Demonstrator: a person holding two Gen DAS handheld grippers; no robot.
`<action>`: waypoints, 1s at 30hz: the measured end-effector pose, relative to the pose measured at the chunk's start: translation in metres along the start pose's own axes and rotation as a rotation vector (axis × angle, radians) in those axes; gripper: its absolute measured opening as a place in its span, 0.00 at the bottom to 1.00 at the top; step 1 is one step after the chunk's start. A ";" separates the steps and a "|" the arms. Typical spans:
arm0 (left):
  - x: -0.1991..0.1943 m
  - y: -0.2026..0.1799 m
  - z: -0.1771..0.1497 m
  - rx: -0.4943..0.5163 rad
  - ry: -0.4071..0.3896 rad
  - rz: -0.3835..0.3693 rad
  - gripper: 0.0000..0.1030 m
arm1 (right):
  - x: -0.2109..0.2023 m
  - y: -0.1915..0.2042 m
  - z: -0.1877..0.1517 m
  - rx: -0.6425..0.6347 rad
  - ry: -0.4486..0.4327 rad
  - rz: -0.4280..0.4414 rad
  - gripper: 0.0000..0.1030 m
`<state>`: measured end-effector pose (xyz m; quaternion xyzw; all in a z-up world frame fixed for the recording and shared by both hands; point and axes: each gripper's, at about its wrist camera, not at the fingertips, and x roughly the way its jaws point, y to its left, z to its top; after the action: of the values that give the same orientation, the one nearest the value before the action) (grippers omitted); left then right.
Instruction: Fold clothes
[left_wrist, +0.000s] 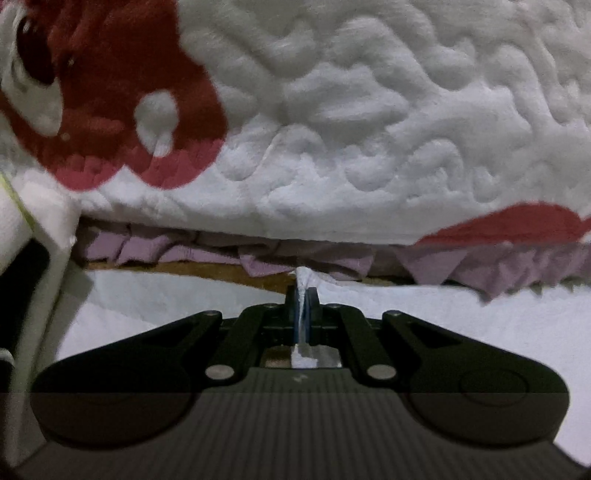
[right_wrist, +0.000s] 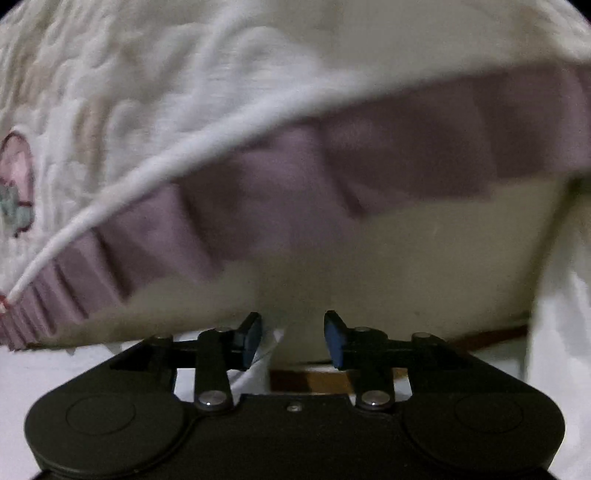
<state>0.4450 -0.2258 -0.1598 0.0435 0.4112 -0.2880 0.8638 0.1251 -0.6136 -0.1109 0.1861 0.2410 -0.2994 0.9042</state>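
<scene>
White garment (left_wrist: 369, 317) spread low across the left wrist view, one pinch of its edge drawn up into a small peak. Clamped there by the left gripper (left_wrist: 303, 306), blue pads pressed together on the cloth, no gap beyond the fabric itself. Just behind, a lilac ruffle (left_wrist: 332, 258) along the edge of a white quilted bedspread (left_wrist: 369, 129) with red patches (left_wrist: 110, 110); a strip of brown wood (left_wrist: 207, 267) between ruffle and garment.

From the right wrist view, right gripper (right_wrist: 293, 341) parted wide, blue pads (right_wrist: 334, 343) well apart, nothing between them. White fabric (right_wrist: 92, 365) below and beside the fingers; touching or not, cannot tell. Ahead, blurred, the same quilted bedspread (right_wrist: 147, 92) and lilac ruffle (right_wrist: 369, 155), pale surface beneath.
</scene>
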 end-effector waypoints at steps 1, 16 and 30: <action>0.001 0.004 0.000 -0.033 -0.010 -0.020 0.03 | -0.004 -0.010 -0.002 0.046 -0.005 -0.021 0.42; -0.032 -0.016 -0.027 -0.009 0.065 -0.171 0.09 | -0.079 -0.045 -0.076 0.226 0.218 0.232 0.44; -0.054 -0.094 -0.077 0.464 0.000 0.179 0.31 | -0.145 -0.093 -0.058 0.122 0.207 -0.024 0.01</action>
<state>0.3151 -0.2546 -0.1555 0.2771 0.3284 -0.2972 0.8527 -0.0546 -0.5905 -0.0967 0.2679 0.3168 -0.3035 0.8578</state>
